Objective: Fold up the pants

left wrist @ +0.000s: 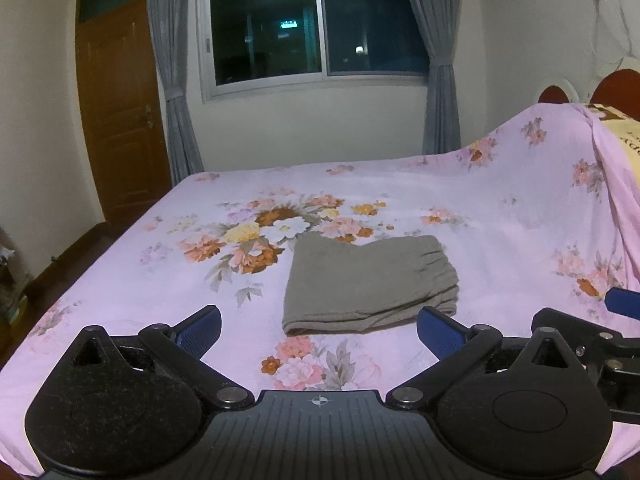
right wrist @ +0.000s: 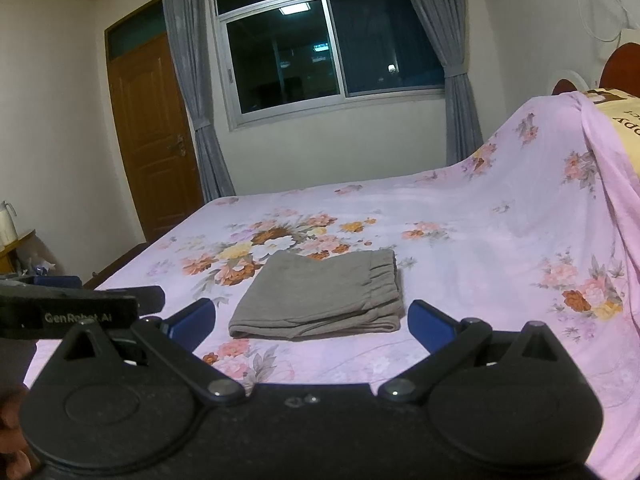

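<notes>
Grey pants (left wrist: 366, 284) lie folded into a compact stack on the pink floral bed sheet (left wrist: 500, 216), elastic waistband to the right. They also show in the right wrist view (right wrist: 324, 296). My left gripper (left wrist: 318, 330) is open and empty, held back just short of the near folded edge. My right gripper (right wrist: 312, 322) is open and empty, also just short of the pants' near edge. The right gripper's blue finger shows at the right edge of the left wrist view (left wrist: 620, 300).
The sheet rises over a mound (left wrist: 580, 160) at the right, by a red headboard (left wrist: 618, 88). A window with grey curtains (left wrist: 316, 32) and a wooden door (left wrist: 120, 112) stand behind the bed. The bed's left edge (left wrist: 100, 256) drops to the floor.
</notes>
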Available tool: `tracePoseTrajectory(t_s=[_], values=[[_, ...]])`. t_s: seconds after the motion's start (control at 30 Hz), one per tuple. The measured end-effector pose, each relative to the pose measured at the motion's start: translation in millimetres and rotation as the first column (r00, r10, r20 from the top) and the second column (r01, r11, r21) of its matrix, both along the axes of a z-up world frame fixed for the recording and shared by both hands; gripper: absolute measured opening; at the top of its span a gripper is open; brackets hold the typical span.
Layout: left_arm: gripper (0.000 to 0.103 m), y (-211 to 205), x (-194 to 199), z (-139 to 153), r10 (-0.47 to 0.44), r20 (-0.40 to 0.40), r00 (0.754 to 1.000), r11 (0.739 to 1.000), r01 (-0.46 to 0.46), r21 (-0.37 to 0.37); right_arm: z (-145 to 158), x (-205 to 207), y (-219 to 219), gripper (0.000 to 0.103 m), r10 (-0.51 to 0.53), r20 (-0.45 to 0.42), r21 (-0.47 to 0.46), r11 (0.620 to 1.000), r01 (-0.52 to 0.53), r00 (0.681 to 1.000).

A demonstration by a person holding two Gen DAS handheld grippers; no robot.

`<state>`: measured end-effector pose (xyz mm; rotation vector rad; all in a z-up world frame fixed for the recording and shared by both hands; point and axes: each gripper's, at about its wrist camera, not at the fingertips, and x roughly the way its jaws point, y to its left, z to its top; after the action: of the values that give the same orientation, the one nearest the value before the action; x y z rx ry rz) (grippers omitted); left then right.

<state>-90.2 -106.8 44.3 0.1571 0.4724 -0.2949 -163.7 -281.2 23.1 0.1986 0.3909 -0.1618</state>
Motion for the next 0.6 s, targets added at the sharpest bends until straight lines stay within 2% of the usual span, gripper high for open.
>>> tracePoseTrajectory(t_s=[0.6], values=[[0.103,-6,22,-15,-0.004,-0.073,0.997,1.000,0.003,-0.009,-2,19,-2,0.103,-0.007,-0.013,-0.025,1.000,0.006,1.000]])
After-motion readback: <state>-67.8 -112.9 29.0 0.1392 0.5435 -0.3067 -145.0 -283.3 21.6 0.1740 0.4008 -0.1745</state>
